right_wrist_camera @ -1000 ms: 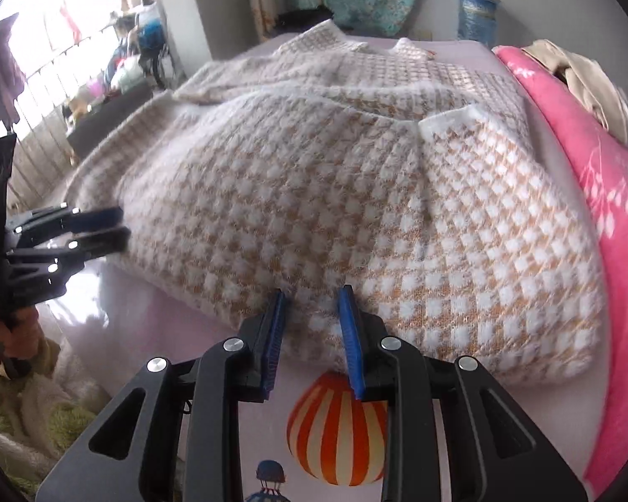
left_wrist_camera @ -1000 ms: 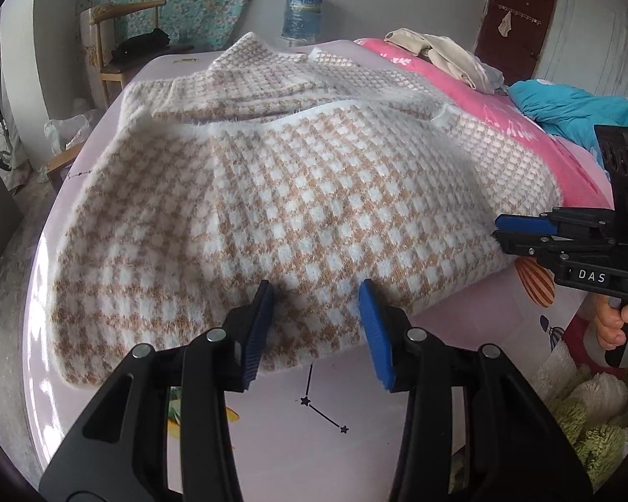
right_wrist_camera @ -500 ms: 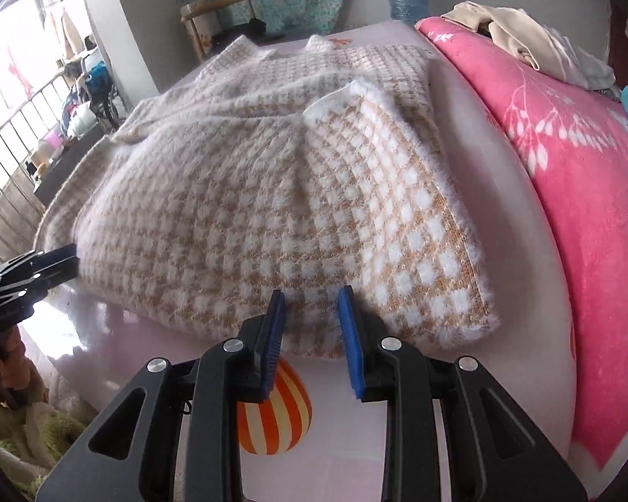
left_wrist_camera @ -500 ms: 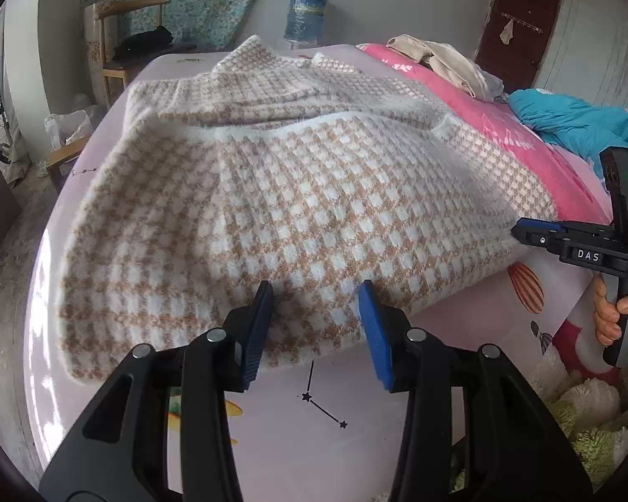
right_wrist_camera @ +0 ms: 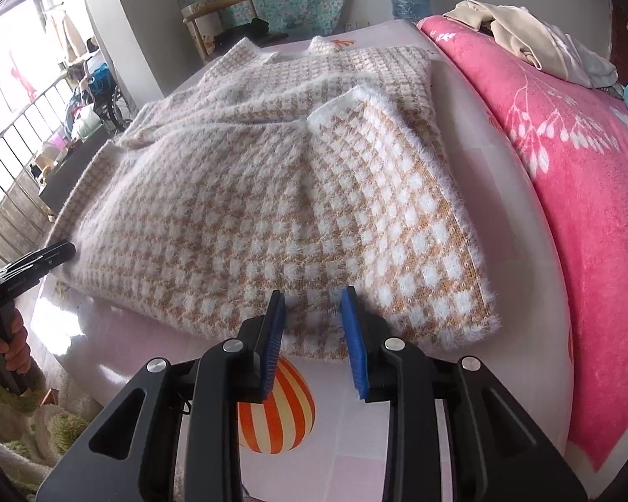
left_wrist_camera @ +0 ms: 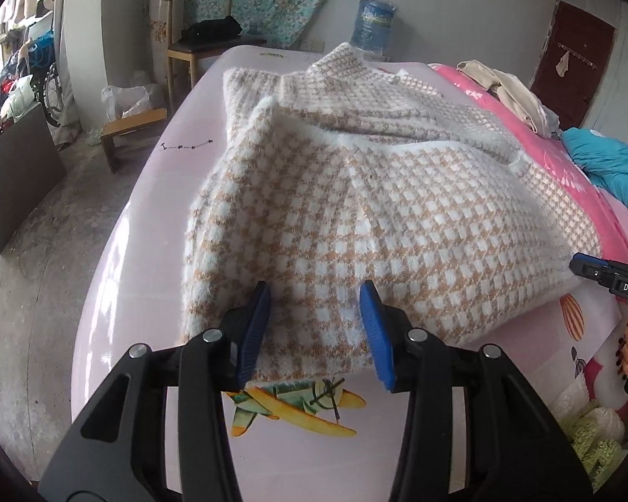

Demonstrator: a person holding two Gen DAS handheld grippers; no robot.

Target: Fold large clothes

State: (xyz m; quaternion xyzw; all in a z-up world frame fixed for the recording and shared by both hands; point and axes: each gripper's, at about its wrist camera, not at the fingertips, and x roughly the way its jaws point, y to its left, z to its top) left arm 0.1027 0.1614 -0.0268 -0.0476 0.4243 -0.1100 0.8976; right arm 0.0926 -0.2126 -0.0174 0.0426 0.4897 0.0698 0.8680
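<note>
A large fuzzy tan-and-white checked sweater [left_wrist_camera: 377,209] lies folded on the pale pink bed sheet [left_wrist_camera: 146,226]; it also shows in the right wrist view [right_wrist_camera: 272,192]. My left gripper [left_wrist_camera: 316,326] is open, its blue fingers straddling the sweater's near hem toward the left corner. My right gripper [right_wrist_camera: 314,334] is open over the near hem toward the right corner. Neither holds cloth. The right gripper [left_wrist_camera: 607,278] shows at the left view's right edge, and the left gripper [right_wrist_camera: 25,267] at the right view's left edge.
A pink blanket [right_wrist_camera: 565,159] with a pile of light clothes [right_wrist_camera: 523,42] lies to the right, with a teal garment [left_wrist_camera: 607,163] beyond. A wooden chair [left_wrist_camera: 196,42] and a water jug [left_wrist_camera: 372,21] stand past the bed. The bed's left edge drops to a concrete floor [left_wrist_camera: 42,251].
Both grippers have moved outward along the near hem, the left one to the left and the right one to the right. The right gripper's fingers have spread wider. The sweater's sides look folded in.
</note>
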